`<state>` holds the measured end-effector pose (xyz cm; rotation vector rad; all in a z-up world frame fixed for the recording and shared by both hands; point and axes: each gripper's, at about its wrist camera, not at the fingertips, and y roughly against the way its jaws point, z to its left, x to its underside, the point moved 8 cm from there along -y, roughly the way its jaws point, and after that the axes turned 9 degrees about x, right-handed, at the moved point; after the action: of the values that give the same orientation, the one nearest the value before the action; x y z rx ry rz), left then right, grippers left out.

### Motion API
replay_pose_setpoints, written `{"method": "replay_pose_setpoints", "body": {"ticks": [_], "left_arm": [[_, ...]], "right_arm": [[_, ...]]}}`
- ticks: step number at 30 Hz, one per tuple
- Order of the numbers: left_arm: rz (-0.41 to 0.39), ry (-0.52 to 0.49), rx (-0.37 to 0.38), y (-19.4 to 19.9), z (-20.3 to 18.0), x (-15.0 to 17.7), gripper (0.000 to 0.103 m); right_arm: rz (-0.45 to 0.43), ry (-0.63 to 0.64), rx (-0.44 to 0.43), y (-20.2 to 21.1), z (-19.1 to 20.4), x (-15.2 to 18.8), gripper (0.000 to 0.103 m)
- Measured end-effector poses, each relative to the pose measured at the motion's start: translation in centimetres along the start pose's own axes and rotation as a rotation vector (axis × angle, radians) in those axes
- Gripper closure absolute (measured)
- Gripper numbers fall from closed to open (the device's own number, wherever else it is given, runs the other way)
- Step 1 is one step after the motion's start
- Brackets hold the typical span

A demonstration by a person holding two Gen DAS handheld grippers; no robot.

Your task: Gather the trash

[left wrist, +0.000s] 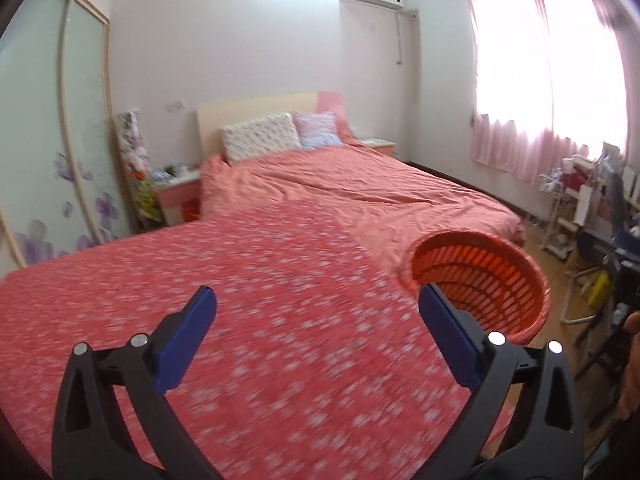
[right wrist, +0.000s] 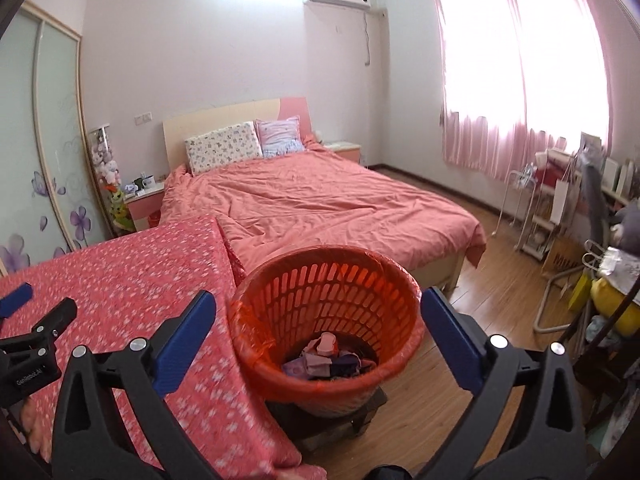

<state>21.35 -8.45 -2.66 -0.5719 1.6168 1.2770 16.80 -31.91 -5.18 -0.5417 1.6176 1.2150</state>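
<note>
At six o'clock in the right wrist view, the right gripper [right wrist: 318,312] is hovering with fingers spread wide apart, gripping nothing, over the orange basket [right wrist: 280,364], which is sitting on a low dark stool [right wrist: 362,410] beside the floral-covered desk [right wrist: 132,280]. Crumpled trash [right wrist: 324,358] is lying in the basket's bottom, its pieces hard to tell apart. The left gripper [left wrist: 318,308] is hanging open and empty above the desk, with the basket at three o'clock. A pink bed [right wrist: 320,204] is filling twelve o'clock; blurred clutter [right wrist: 576,216] is crowding three o'clock.
</note>
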Motion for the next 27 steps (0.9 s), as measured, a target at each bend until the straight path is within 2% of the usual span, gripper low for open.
{"method": "replay_pose_setpoints", "body": {"ticks": [4, 13, 20, 27], "left_arm": [[-0.014, 0.0, -0.065, 3.4, 1.7, 1.9, 0.004], [-0.023, 0.108, -0.148, 9.1, 4.3, 6.2, 0.004], [-0.025, 0.161, -0.163, 11.5, 5.3, 7.6, 0.004], [-0.005, 0.186, -0.166, 12.3, 5.5, 8.7, 0.004]], "right_arm": [[-0.022, -0.005, -0.002, 2.7, 0.8, 1.2, 0.002], [-0.085, 0.016, 0.064, 6.6, 2.5, 3.3, 0.002], [-0.049, 0.0, 0.073, 7.4, 2.9, 4.7, 0.002], [-0.013, -0.013, 0.089, 7.5, 2.8, 5.6, 0.002]]}}
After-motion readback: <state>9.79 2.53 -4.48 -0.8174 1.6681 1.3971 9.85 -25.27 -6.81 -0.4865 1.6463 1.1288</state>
